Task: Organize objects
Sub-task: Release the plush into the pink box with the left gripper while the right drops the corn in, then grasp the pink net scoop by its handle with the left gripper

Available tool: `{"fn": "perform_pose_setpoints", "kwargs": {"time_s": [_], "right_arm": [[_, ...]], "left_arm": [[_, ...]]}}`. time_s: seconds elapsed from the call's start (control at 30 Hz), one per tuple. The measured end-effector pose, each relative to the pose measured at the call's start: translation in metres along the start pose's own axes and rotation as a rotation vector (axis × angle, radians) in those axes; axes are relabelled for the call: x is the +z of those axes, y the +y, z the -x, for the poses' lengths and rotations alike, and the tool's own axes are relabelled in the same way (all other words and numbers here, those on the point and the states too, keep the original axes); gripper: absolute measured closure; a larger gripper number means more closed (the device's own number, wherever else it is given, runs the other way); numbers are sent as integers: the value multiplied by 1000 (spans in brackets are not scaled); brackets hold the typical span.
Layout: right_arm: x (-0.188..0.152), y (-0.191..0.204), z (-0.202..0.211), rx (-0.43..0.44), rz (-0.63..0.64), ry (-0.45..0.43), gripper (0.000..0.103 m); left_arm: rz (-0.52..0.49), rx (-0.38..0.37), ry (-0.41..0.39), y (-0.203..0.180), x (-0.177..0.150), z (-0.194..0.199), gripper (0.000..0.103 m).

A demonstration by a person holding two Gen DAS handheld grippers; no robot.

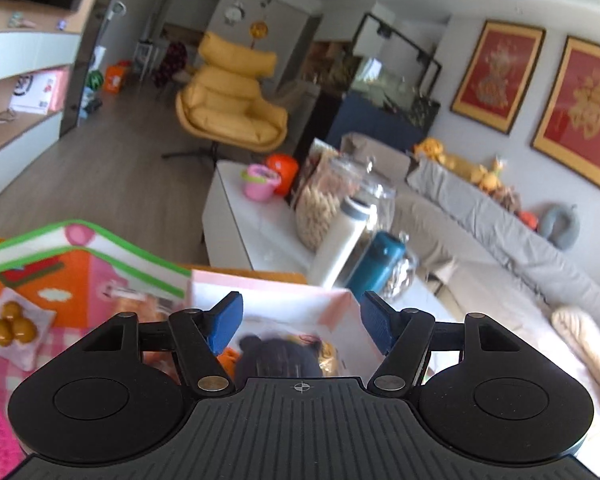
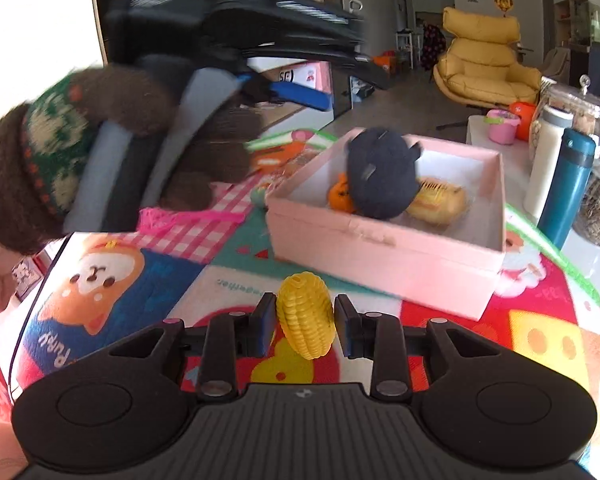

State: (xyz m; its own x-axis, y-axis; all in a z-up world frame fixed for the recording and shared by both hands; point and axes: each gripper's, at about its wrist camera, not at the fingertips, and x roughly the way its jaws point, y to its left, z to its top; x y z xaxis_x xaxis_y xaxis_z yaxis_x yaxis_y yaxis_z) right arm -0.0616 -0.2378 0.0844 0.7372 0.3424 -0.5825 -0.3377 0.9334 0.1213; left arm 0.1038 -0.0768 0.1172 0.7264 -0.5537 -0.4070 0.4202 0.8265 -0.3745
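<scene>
A pink box [image 2: 384,256] stands on a colourful play mat [image 2: 172,280]. In it lie a dark plush toy [image 2: 380,174], an orange toy [image 2: 340,198] and a yellow bread-like toy [image 2: 436,200]. My right gripper [image 2: 305,322] is shut on a yellow toy corn cob [image 2: 305,314], held above the mat just in front of the box. My left gripper [image 1: 300,322] is open and empty above the box [image 1: 336,312], with the dark plush toy [image 1: 274,360] below it. It also shows in the right wrist view [image 2: 300,94], blurred, held by a gloved hand [image 2: 80,152].
A white side table [image 1: 256,232] beyond the mat holds jars [image 1: 324,200], a white bottle [image 1: 342,240], a teal bottle [image 1: 376,264] and a pink toy bucket [image 1: 260,182]. A grey sofa [image 1: 500,248] is right, a yellow armchair [image 1: 232,96] behind.
</scene>
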Motion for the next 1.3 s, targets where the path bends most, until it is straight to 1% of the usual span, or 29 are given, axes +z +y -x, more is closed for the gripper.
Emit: {"fn": "perform_pose_setpoints", "kwargs": {"time_s": [0.07,0.1,0.13,0.2,0.23,0.27,0.3,0.37,0.43,0.57,0.7,0.77,0.8,0.87,0.97,1.03,1.13,1.17,1.2,1.3], "right_arm": [[15,-11,5,-38,-26,-45,72],[25,-17,5,-62,-35,-71,72],[33,-22,4,-86,-39,-89,72],[49,-30,-8,-168,-38,-101,70],[53,-33,-14,-197,-36,-96,58],[54,-33,-19,-212,-32,-94,50],[54,-32,-24,-216,-22,-92,38],[48,-26,-30,-213,-8,-71,33],[39,-20,-33,-195,-2,-49,33],[18,-1,-34,-160,21,-25,26],[-1,22,-46,-121,64,10,17],[-7,29,-53,-104,73,30,16],[-10,32,-57,-94,70,41,15],[-15,34,-64,-87,61,61,14],[-22,33,-73,-99,43,86,11],[-25,31,-78,-108,30,91,5],[-27,28,-77,-109,14,86,3],[-27,26,-75,-107,11,78,2],[-27,26,-74,-105,9,74,0],[-27,26,-74,-97,12,76,0]], "left_arm": [[0,27,-17,7,-7,18,33],[-5,52,-10,12,-12,27,33],[-14,69,7,15,-19,32,33],[-34,86,45,19,-37,40,33],[-53,94,67,21,-49,45,33],[-79,103,89,24,-58,49,33],[-109,110,109,27,-65,54,33],[-165,139,131,35,-75,65,33],[-191,183,148,47,-77,79,33],[-154,281,150,78,-67,117,33],[-127,346,222,96,-68,142,33],[-130,381,246,99,-74,151,33],[-132,405,238,100,-76,156,33],[-130,423,213,104,-77,165,33],[-51,405,203,115,-76,163,33],[1,400,187,122,-74,154,33],[67,445,128,131,-68,138,33],[107,452,123,133,-66,134,33],[144,431,125,133,-65,130,33],[255,341,99,128,-67,117,34]]}}
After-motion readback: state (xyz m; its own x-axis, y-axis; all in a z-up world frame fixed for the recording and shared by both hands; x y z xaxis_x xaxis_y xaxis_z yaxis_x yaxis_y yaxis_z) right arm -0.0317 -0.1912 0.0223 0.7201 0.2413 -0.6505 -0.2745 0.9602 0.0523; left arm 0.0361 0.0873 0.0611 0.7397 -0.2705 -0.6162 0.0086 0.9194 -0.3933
